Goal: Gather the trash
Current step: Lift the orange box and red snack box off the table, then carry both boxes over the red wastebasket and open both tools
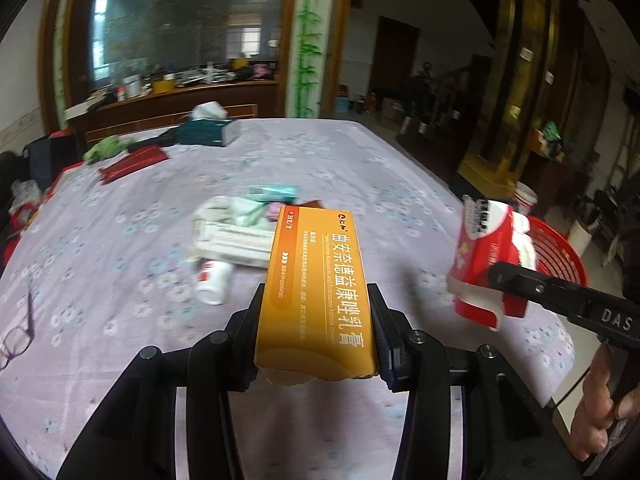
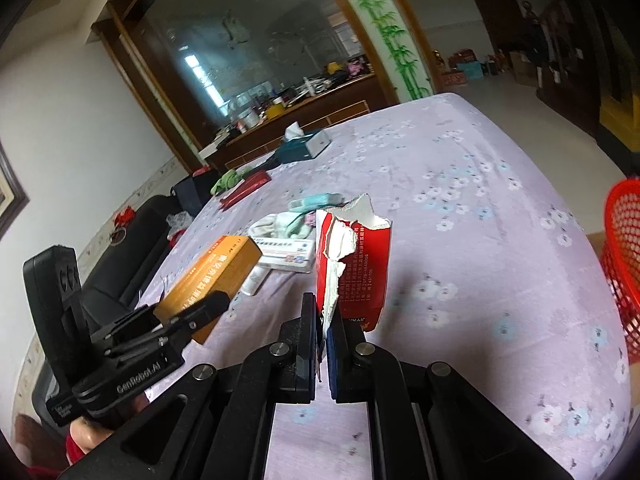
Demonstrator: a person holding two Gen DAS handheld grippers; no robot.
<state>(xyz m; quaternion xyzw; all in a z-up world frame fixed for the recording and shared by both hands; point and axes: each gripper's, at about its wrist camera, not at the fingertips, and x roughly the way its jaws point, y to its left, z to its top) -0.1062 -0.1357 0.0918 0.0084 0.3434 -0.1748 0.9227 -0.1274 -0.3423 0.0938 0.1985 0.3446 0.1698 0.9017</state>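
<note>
Mid-collection: left tool (image 1: 316, 316) clamped on orange ointment box (image 1: 316, 288), long axis pointing forward, held above floral worktop (image 1: 120, 240); right tool (image 2: 325, 320) pinched shut on torn red carton (image 2: 354, 264), standing upright. Probably next: carry both rightward over red basket (image 2: 624, 256) beside worktop edge, then release. More litter (image 1: 232, 232) left behind.

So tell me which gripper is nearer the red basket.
Right. The right gripper, holding the torn red carton, is beside the red basket; the left gripper is farther.
</note>
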